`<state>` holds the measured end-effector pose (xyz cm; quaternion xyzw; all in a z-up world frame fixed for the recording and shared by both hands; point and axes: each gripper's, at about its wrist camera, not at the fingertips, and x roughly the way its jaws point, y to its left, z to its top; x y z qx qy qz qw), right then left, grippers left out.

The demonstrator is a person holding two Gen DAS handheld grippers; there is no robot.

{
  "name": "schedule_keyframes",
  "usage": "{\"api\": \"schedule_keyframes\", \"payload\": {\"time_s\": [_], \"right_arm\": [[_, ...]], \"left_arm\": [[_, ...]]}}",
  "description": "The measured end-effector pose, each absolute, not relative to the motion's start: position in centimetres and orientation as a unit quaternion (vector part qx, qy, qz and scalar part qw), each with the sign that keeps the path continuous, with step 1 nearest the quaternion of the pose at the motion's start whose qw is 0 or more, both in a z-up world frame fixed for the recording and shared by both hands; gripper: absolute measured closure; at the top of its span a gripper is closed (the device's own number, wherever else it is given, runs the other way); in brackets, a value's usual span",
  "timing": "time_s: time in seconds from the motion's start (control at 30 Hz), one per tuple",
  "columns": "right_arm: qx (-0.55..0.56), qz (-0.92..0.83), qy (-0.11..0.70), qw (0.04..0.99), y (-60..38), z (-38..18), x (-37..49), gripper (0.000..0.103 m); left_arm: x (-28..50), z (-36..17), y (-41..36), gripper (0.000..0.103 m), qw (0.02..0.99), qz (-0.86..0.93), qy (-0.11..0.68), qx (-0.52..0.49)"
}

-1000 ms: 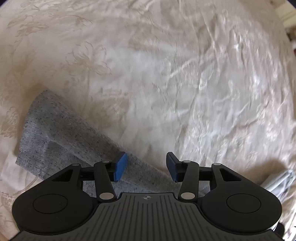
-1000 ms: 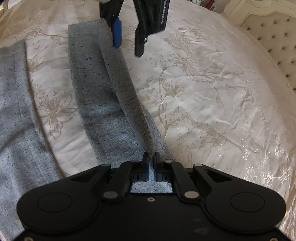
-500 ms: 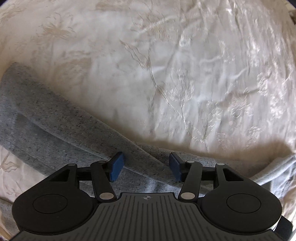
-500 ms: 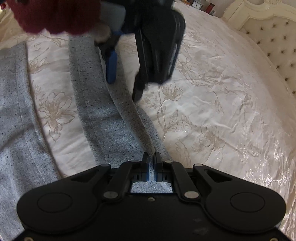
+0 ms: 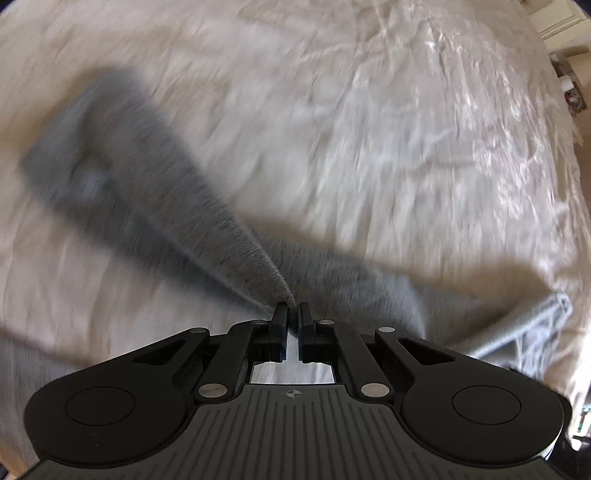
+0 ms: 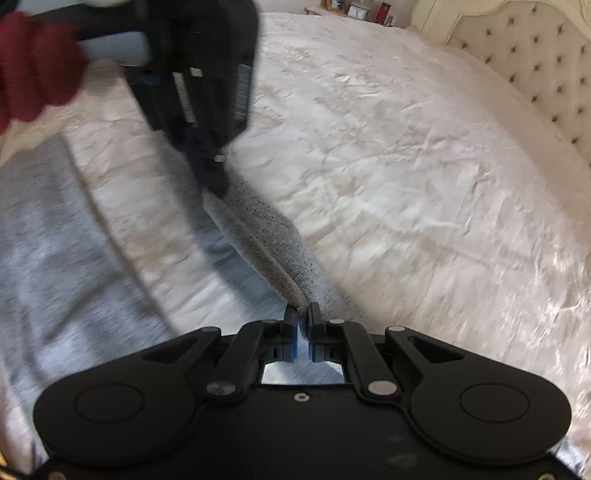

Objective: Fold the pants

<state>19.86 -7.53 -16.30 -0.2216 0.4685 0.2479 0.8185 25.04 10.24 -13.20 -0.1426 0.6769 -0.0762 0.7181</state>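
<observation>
Grey speckled pants lie on a cream bedspread. In the right wrist view my right gripper is shut on the near end of one leg's folded edge, which rises off the bed. Farther along the same leg, my left gripper pinches that edge. The other leg lies flat at the left. In the blurred left wrist view my left gripper is shut on a raised fold of the pants, and the leg stretches away to the upper left.
A tufted cream headboard runs along the right. Small items stand on a surface beyond the bed. A red sleeve holds the left gripper. A pale ribbed object sits at the bed's right edge.
My left gripper moved along the leg toward the right gripper, closed on its edge and lifted it. My right gripper kept its grip and rose slightly.
</observation>
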Motion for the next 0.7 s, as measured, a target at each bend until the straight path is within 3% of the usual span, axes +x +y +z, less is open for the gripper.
{"api": "schedule_keyframes", "payload": {"time_s": [0.23,0.3,0.37,0.43,0.6,0.7], "right_arm": [[-0.223,0.275,0.506,0.787,-7.1,-17.3,15.9,0.094],[-0.226,0.266,0.513,0.784,-6.9,-17.5,15.6,0.09],[-0.217,0.258,0.506,0.794,-6.9,-17.0,15.7,0.077],[-0.172,0.25,0.492,0.816,-6.9,-15.9,16.3,0.07],[-0.058,0.259,0.5,0.824,-4.8,-15.0,19.5,0.067],[-0.02,0.274,0.51,0.815,-2.2,-16.1,21.1,0.057]], "left_arm": [[19.9,-14.0,9.9,0.096,0.713,-0.083,0.687,-0.112],[19.3,-13.9,9.8,0.093,0.722,-0.085,0.68,-0.101],[19.0,-13.3,9.8,0.094,0.737,-0.083,0.666,-0.082],[18.4,-12.4,10.3,0.094,0.752,-0.079,0.651,-0.062],[17.5,-11.0,13.5,0.093,0.778,-0.048,0.624,-0.046],[17.6,-10.8,16.4,0.093,0.78,-0.026,0.622,-0.061]]}}
